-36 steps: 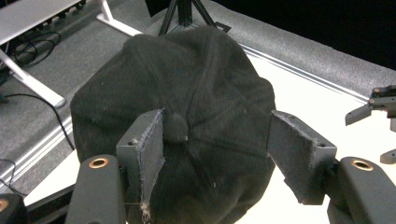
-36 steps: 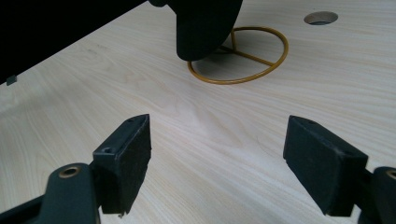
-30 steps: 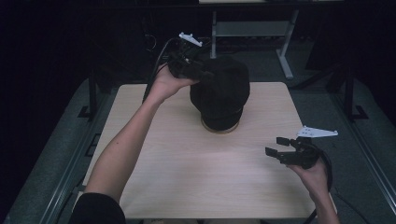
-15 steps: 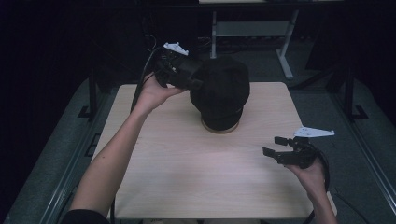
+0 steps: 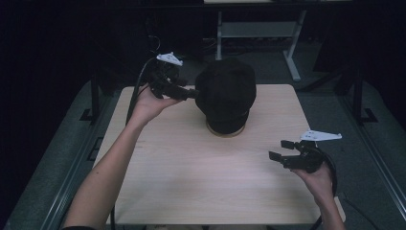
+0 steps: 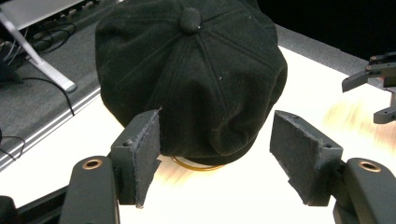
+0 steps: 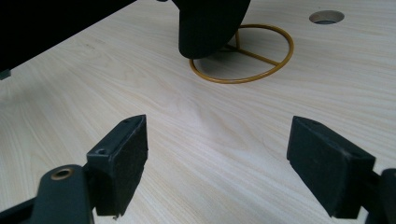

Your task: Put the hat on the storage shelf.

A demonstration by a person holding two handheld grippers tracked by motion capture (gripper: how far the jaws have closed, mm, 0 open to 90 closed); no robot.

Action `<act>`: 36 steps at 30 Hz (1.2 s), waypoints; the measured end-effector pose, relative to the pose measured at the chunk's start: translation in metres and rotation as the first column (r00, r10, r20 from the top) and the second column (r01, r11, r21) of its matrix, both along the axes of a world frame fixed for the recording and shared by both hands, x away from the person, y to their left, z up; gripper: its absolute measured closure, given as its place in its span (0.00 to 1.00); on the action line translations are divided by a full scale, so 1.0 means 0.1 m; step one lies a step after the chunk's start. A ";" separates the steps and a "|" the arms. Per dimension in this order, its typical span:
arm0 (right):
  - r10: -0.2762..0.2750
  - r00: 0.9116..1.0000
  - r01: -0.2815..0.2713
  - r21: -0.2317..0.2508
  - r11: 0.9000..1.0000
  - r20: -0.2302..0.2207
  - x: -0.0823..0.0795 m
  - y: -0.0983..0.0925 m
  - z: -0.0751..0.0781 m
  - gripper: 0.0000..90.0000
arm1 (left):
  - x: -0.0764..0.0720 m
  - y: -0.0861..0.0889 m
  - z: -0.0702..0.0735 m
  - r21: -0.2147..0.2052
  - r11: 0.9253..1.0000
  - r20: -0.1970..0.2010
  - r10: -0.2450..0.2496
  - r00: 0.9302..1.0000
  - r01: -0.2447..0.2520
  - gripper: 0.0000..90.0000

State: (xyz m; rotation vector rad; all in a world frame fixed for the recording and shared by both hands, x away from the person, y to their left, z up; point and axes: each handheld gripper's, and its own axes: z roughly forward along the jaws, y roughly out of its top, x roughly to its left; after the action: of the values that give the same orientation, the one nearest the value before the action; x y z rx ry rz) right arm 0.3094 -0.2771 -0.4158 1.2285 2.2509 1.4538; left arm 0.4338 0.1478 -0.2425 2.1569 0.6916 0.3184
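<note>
While your left gripper (image 5: pixel 187 93) sits up at the far left of the table (image 5: pixel 191 177), its jaws are spread wide and pointing at the side of the black cap (image 5: pixel 227 92), with nothing between them. From the left gripper view the pads (image 6: pixel 148 150) flank the cap's lower edge but I can't tell if either one is actually touching the fabric, so call it just beside. The cap itself (eight-panel style, with a button (image 6: pixel 190 19) on top) is perched on a gold wire stand (image 7: pixel 243 56), whose round ring base rests flat on the light wood toward the back middle of the table. Your right gripper (image 5: pixel 281 151) is well apart from all that, hovering near the right front edge of the table, jaws also wide open and empty, aimed roughly toward the stand. In the right gripper view you can see a round hole (image 7: pixel 326 17) in the tabletop beyond the ring. Your left forearm (image 5: pixel 107 172) stretches diagonally up across the left side.
</note>
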 end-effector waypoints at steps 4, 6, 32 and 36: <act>-0.006 1.000 0.006 -0.001 1.000 0.004 0.00 -0.01 0.00 0.22 | -0.03 0.06 -0.05 -0.003 1.000 -0.006 0.006 1.000 -0.006 0.36; -0.009 1.000 0.009 0.000 1.000 0.006 0.00 -0.01 0.00 0.22 | -0.05 0.09 -0.08 -0.012 1.000 -0.011 0.011 1.000 -0.011 0.36; -0.010 1.000 0.010 -0.026 1.000 -0.012 0.00 0.03 -0.02 0.22 | -0.39 0.43 -0.38 -0.026 0.999 0.000 0.040 0.999 -0.040 0.35; -0.011 1.000 0.010 -0.029 1.000 -0.015 0.00 0.03 -0.02 0.22 | -0.43 0.47 -0.42 -0.019 0.999 0.002 0.038 0.999 -0.038 0.35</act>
State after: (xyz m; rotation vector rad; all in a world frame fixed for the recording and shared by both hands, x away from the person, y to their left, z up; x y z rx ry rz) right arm 0.3095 -0.2743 -0.4178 1.2451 2.2631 1.4086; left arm 0.3912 0.1945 -0.2849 2.1272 0.7330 0.3330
